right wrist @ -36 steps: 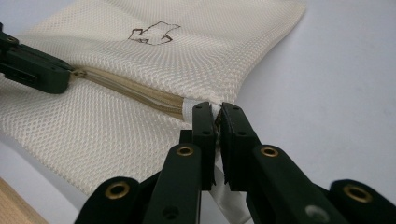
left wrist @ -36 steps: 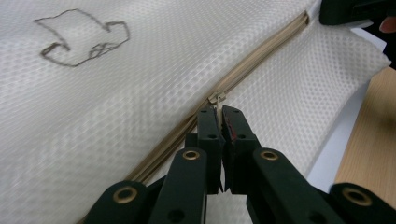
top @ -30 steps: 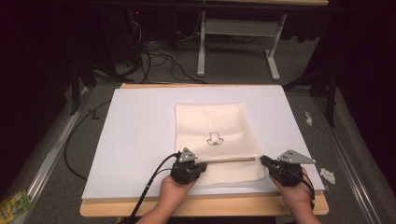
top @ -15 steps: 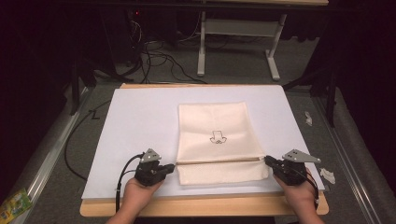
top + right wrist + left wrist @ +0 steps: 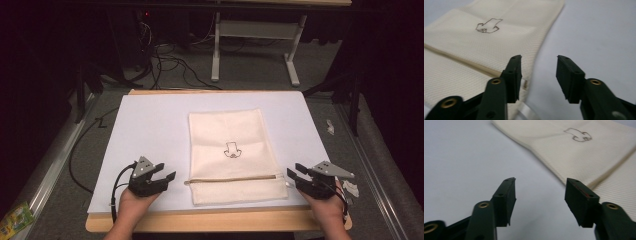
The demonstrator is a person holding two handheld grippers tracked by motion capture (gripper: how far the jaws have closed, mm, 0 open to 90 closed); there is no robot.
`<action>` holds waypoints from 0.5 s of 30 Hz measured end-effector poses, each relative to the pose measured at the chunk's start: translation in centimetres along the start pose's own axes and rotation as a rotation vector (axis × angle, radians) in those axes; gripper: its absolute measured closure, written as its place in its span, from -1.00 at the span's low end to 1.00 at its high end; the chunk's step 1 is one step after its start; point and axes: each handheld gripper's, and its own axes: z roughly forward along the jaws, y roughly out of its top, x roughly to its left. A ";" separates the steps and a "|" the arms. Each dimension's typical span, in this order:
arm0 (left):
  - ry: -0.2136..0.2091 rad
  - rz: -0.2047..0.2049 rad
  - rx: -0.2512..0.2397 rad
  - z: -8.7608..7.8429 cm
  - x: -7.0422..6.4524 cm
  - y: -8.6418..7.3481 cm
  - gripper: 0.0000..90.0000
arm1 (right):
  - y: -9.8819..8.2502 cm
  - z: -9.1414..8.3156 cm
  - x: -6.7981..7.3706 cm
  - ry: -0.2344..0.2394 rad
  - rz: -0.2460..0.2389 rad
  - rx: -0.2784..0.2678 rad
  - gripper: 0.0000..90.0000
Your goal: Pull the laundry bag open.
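Fingers (image 5: 170,176) of my left gripper (image 5: 148,179) stand apart with nothing between them; they have just been opening. High view: the one cream pouch (image 5: 234,156) lies flat on the white sheet (image 5: 145,130) over the desk (image 5: 210,220), just off those fingertips, its zip line (image 5: 231,178) pointing at them. My right gripper (image 5: 312,179) sits at the pouch's other near corner, fingers likewise parted, just opened, empty. Count: one pouch, two grippers, one printed mark (image 5: 231,149).

Left gripper view: both pads (image 5: 505,200) hover over bare sheet; the pouch edge runs just beyond the right-hand pad, not touching.

Right gripper view: the left-hand pad (image 5: 512,77) overlaps the pouch's corner by the zip end; the other hangs over sheet. No grip.

Judgement: release done, both hands clear. Next I'd need to re-approach an edge low, pinching one layer without dragging the cloth.
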 end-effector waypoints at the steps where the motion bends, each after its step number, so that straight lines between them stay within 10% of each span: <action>1: 0.030 0.001 -0.012 -0.4 0.3 0.0 -0.15 | -0.1 -0.2 -0.3 -0.013 0.003 -0.002 0.12; 10: 0.146 -0.036 -0.045 -3.4 3.4 -0.6 -0.51 | -0.7 -2.2 -4.7 -0.135 0.072 -0.044 -0.53; 15: 0.179 -0.090 -0.029 -3.3 4.2 -0.8 -0.77 | -0.7 -1.8 -4.3 -0.129 0.056 -0.039 -0.61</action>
